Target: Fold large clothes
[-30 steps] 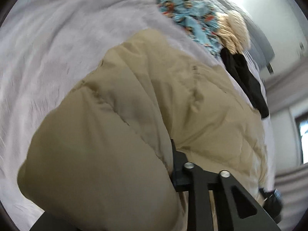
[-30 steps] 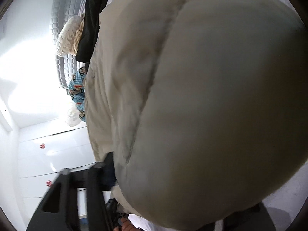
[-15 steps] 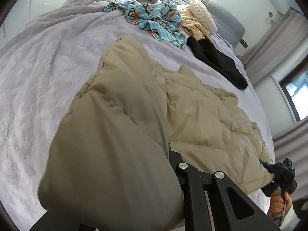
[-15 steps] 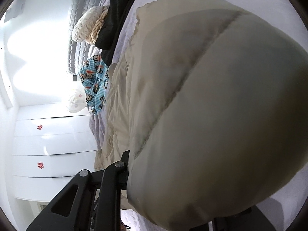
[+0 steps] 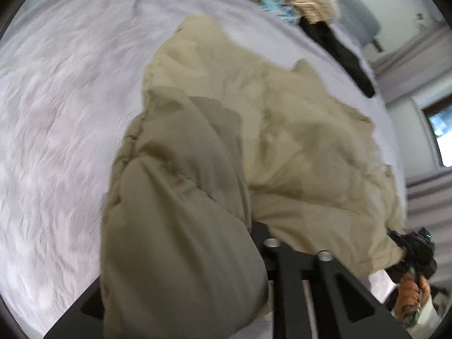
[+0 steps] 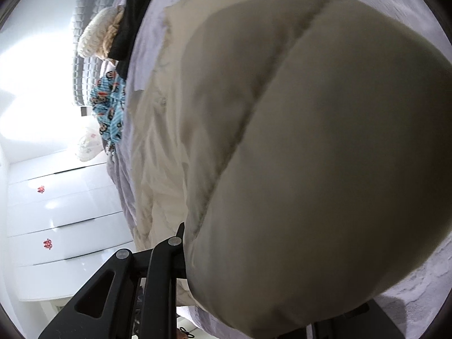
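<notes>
A beige puffer jacket (image 5: 282,130) lies spread on a grey bed (image 5: 56,113). My left gripper (image 5: 254,237) is shut on the jacket's near hem, and the padded cloth bulges over its left finger. My right gripper (image 6: 183,243) is shut on another part of the same jacket (image 6: 310,155), which fills most of the right wrist view. In the left wrist view the right gripper (image 5: 415,251) shows at the lower right, held in a hand, gripping the jacket's far corner.
Further up the bed lie a blue cartoon-print garment (image 6: 110,113), a cream knitted item (image 5: 310,0) and a black garment (image 5: 339,48). A grey padded headboard (image 6: 84,56) and white drawers (image 6: 70,212) stand beyond. A window (image 5: 440,130) is at the right.
Both grippers keep their hold on the jacket. The left view has dropped closer and tilted, and the jacket's near hem is raised over the rest of it. The view is blurred by motion.
</notes>
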Motion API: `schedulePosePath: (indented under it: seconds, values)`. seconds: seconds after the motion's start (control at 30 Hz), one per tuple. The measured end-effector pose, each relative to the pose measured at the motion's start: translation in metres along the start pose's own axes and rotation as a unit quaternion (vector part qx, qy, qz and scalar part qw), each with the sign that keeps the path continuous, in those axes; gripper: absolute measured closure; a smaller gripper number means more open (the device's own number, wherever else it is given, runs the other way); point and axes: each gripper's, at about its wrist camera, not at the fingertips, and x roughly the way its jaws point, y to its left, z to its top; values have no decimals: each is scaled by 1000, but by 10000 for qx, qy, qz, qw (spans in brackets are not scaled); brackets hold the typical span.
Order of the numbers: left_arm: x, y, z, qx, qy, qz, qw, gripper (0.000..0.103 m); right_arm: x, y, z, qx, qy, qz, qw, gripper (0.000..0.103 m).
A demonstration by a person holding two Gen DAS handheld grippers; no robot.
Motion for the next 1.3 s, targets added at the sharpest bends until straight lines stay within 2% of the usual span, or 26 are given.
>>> schedulePosePath:
  seconds: [0.03,0.1,0.17,0.27,0.33,0.4,0.43,0.53,0.6,0.63,0.67,0.73,0.83,0.9,1.0,1.03,1.07,1.17,1.3]
  values:
    - [-1,3,-3,-65,-18,173,9998,57,2,0,1,-13,16,-71,10000,75]
    - [-9,9,-7,-181,-98,448,9988,50,-4,-10,3,-5,50,-117,9999,70]
    - [-20,19,-10,-285,-131,533,9981,50,-9,-10,3,-19,96,-330,9994,61]
    - [-44,29,-15,-362,-344,1005,9937,50,-13,-3,2,-146,185,-659,9975,52]
    - [-67,35,-18,-402,-592,1328,9886,50,-23,1,-4,-371,183,-925,9949,51]
    - [-83,39,-15,-403,-769,1384,9866,50,-40,8,-13,-669,77,-1185,9907,51]
    - [-90,38,-16,-389,-847,1397,9858,50,-47,13,-18,-835,23,-1274,9883,52]
    - [-101,24,-14,-191,-990,1346,9858,50,-64,32,-31,-1502,-144,-1514,9769,82]
    - [-104,15,-17,-55,-1009,1314,9862,50,-70,44,-40,-1948,-138,-1554,9683,88]
    - [-104,9,-19,-8,-1015,1283,9865,50,-76,37,-52,-2076,-99,-1504,9665,92]
    - [-101,2,-18,10,-1012,1236,9872,50,-75,43,-55,-2226,-36,-1448,9641,93]
    - [-87,-10,-14,50,-866,1135,9897,50,-68,55,-59,-2484,26,-1451,9577,93]
    - [-54,-12,-11,113,-468,1322,9900,50,-52,69,-68,-2828,70,-1661,9447,93]
    - [-34,-4,-11,138,-120,1536,9880,50,-40,70,-68,-2806,113,-1778,9432,93]
    - [-14,15,-12,80,328,1483,9884,47,-27,53,-67,-2630,192,-2020,9432,93]
    - [-13,21,-11,68,455,1481,9879,36,-22,48,-66,-2560,200,-2111,9431,93]
    - [-14,24,-9,60,487,1507,9874,33,-13,43,-64,-2428,208,-2231,9439,93]
    - [-30,35,-1,14,505,1468,9879,33,-9,32,-66,-2020,211,-2372,9500,93]
    - [-48,43,13,89,508,1268,9906,33,-9,39,-72,-1893,72,-2597,9469,93]
